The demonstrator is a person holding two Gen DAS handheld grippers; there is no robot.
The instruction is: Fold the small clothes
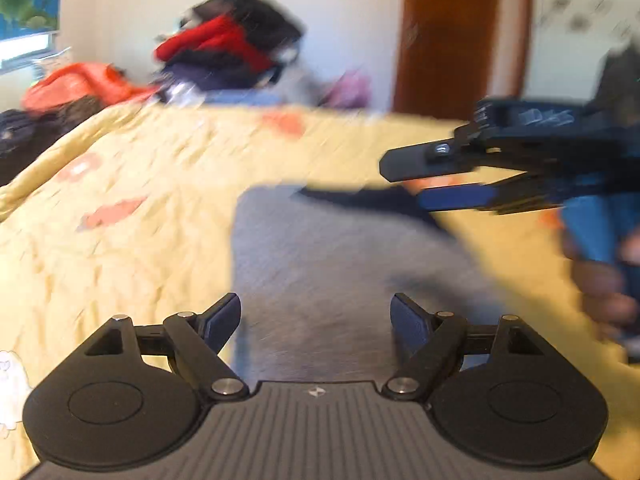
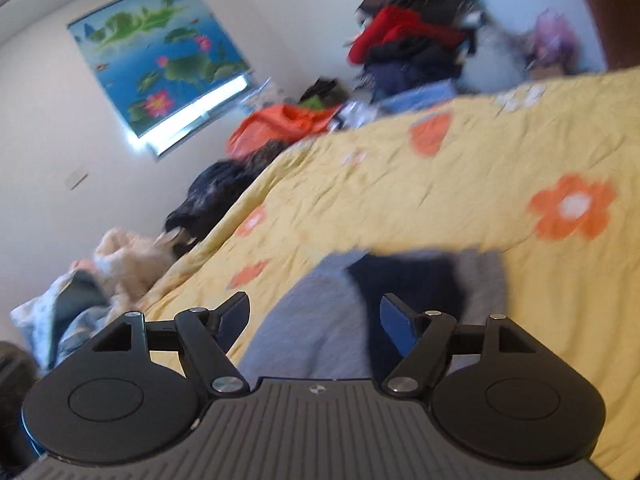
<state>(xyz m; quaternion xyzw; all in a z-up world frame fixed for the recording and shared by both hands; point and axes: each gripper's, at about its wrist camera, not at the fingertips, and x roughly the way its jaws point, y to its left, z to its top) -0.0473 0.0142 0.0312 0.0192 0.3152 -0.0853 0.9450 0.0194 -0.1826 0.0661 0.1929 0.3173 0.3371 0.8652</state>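
Observation:
A small grey garment (image 1: pixel 320 256) lies flat on the yellow flowered bedspread (image 1: pixel 140 264), with a dark navy part along its far edge (image 1: pixel 360 196). My left gripper (image 1: pixel 316 316) hovers over its near end, jaws wide apart and nothing between them. The right gripper (image 1: pixel 400 184) comes in from the right above the garment's far right corner, its jaws apart with only bedspread showing through the gap. In the right wrist view the right gripper (image 2: pixel 314 312) stands open over the grey garment (image 2: pixel 312 320) and its navy part (image 2: pixel 404 280). Both views are blurred.
A heap of red and black clothes (image 1: pixel 232 40) rises beyond the bed's far edge, with an orange item (image 1: pixel 80 84) beside it. A brown door (image 1: pixel 452 32) stands at the back right. Dark clothes (image 2: pixel 208 200) and pale bedding (image 2: pixel 80 300) lie off the bed's left side.

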